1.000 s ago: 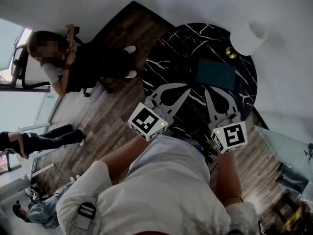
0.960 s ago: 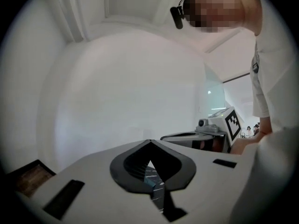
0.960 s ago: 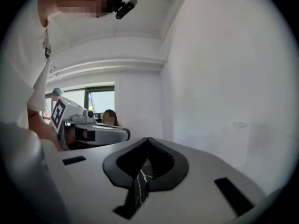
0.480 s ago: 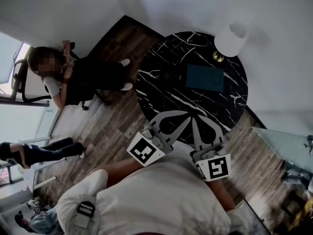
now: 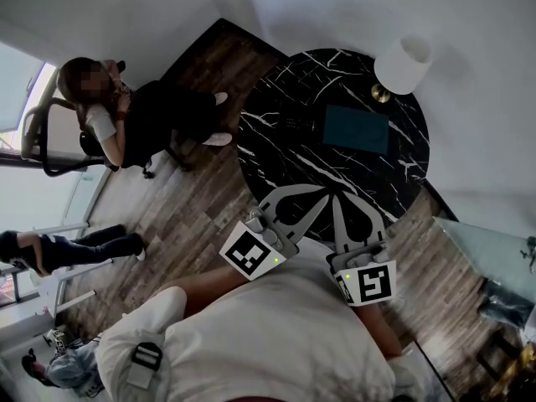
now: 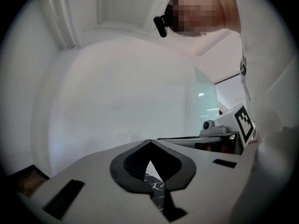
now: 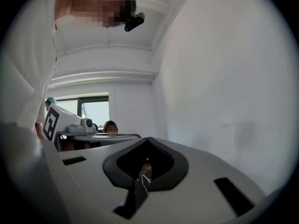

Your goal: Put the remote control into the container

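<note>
Table's point(image 5: 270, 151) near half free; container point(image 5: 356, 130) & lamp point(image 5: 403, 64) at far rt.

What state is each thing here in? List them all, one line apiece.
left claw: shut, nothing in it.
right claw: shut, nothing in it.
remote control: lying flat on the table, beside the container, not in it.
container: resting on the table, no remote inside.
lamp: upright at the table's far edge.

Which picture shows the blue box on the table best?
The head view: the teal container lies in full sight on the black marble table. Neither gripper view shows it at all.
</note>
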The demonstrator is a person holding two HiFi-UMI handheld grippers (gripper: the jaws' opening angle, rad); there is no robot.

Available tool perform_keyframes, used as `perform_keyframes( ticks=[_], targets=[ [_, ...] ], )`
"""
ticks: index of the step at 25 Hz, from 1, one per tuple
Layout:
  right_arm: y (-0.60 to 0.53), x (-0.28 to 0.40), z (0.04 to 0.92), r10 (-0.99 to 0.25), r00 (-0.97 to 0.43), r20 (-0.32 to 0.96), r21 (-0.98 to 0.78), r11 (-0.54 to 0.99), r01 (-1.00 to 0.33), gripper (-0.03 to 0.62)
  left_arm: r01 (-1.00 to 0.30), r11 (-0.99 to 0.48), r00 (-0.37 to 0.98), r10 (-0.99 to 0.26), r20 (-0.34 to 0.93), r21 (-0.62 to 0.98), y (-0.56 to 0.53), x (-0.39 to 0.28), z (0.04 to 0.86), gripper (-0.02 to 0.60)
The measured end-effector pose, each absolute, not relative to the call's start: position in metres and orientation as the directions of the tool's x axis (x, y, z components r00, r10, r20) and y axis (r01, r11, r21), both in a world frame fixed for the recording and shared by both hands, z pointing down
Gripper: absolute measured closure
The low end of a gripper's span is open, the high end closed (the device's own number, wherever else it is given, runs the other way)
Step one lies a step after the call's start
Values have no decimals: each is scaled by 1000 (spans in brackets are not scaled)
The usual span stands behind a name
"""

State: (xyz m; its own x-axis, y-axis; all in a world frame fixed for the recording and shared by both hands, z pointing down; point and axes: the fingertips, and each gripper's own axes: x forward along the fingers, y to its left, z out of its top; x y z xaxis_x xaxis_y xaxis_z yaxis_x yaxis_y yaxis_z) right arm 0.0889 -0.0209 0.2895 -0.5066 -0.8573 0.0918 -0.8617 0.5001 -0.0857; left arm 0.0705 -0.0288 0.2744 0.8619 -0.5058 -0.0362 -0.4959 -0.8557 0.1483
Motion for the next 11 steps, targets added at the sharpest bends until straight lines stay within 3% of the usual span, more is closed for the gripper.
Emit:
perform_keyframes(
  ticks=[11],
  targets=[
    [-19,94,294,-854,-511,98,-101,503,-859,586,-512,-844,855,-519,-6,158,-29,72,280,575]
  ],
)
